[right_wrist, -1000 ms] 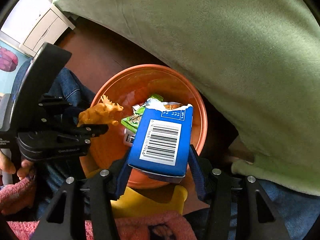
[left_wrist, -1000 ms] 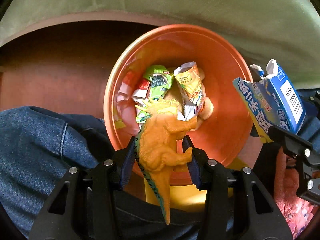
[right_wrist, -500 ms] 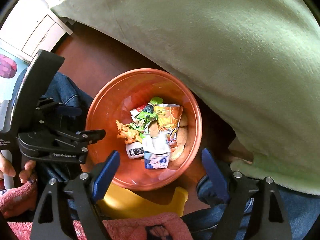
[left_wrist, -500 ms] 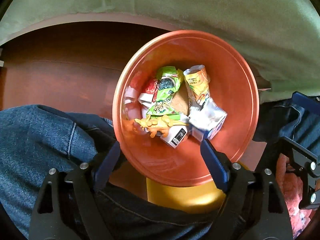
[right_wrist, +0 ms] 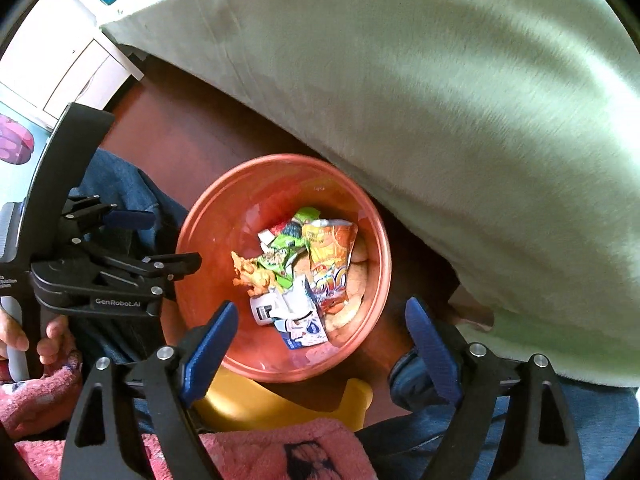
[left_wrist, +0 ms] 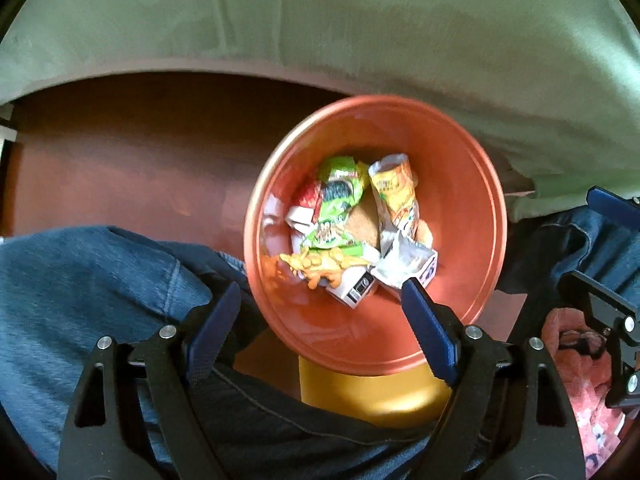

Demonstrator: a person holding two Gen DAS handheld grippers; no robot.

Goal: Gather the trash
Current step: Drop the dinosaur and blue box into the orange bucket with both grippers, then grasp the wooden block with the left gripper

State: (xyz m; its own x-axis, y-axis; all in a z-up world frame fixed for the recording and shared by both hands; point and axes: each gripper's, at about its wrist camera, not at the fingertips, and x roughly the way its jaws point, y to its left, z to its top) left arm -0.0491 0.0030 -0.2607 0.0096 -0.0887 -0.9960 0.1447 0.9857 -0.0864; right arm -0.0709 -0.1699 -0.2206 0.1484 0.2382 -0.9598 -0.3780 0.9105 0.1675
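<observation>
Both grippers hang over an orange bin (left_wrist: 472, 200) that stands on the brown floor (left_wrist: 120, 152), tight against a bed under a pale green blanket (right_wrist: 460, 120).

The left gripper (left_wrist: 320, 316) points straight down, its blue jaws wide apart with nothing between them. The right gripper (right_wrist: 320, 332) tilts steeply down beside it, jaws just as wide and just as empty; its own view catches the left gripper at the left edge, with fingers (right_wrist: 52, 340) wrapped round the handle.

All the trash lies in a heap at the bottom of the bin. An orange toy dinosaur (left_wrist: 324, 264) lies on its side at the near edge of the heap, resting partly on a small white carton (left_wrist: 356, 292). Beside it sits a torn blue-and-white box (left_wrist: 412, 264). Behind are a green wrapper (left_wrist: 336, 208) and an orange snack bag (left_wrist: 396, 196).

Denim-clad legs (left_wrist: 88, 280) flank the bin, and something yellow (left_wrist: 376, 392) pokes out from under its near rim. A pink towel (right_wrist: 248, 452) lies in the foreground.
</observation>
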